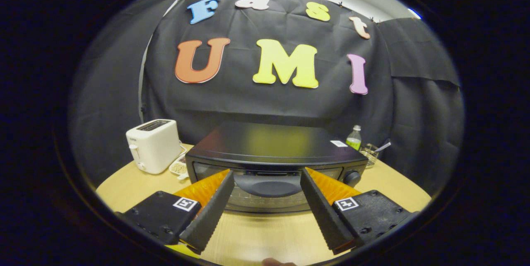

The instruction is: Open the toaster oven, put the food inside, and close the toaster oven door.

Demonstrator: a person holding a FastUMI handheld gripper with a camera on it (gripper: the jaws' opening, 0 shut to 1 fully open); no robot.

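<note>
A black toaster oven stands on the light wooden table, its glass door closed. The door's dark curved handle runs along the top of the door. My gripper is open, its two fingers spread wide, with the tips on either side of the handle and just in front of the door. Neither finger presses on the handle. Food lies in a small white dish left of the oven, partly hidden by the oven's corner.
A white pop-up toaster stands left of the oven near the table's edge. Behind the oven's right corner are a green-labelled bottle and a small wire basket. A knob sits on the oven's right front.
</note>
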